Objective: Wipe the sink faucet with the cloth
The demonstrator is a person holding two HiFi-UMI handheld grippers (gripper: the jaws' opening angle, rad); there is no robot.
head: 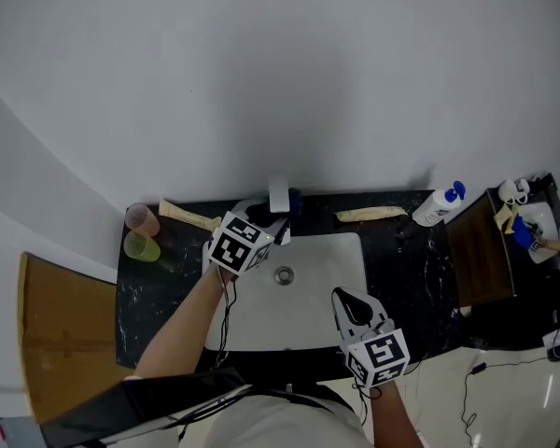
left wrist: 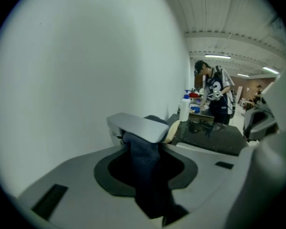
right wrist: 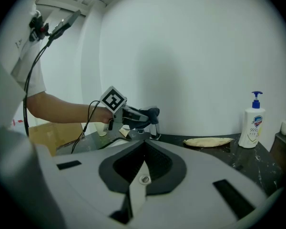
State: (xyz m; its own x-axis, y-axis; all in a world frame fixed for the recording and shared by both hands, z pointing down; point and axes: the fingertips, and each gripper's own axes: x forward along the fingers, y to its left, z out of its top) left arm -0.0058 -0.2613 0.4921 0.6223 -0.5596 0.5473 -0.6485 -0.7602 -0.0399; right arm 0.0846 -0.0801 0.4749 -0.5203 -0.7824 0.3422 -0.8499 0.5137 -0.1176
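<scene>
Right now the jaws of my left gripper (head: 275,224) are clamped on a dark blue cloth (left wrist: 148,175). It runs up from them to the underside of the flat grey metal faucet spout (left wrist: 138,126), at the back of the white sink basin (head: 331,278). My right gripper (right wrist: 143,148) has its jaws closed together on nothing. It hovers over the basin's front edge, well apart from the faucet. Black marbled countertop (head: 411,269) surrounds the basin.

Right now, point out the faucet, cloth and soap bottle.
faucet (left wrist: 137,126): left gripper view, top of spout.
cloth (left wrist: 150,176): left gripper view, hanging middle.
soap bottle (right wrist: 251,127): right gripper view, body.
</scene>
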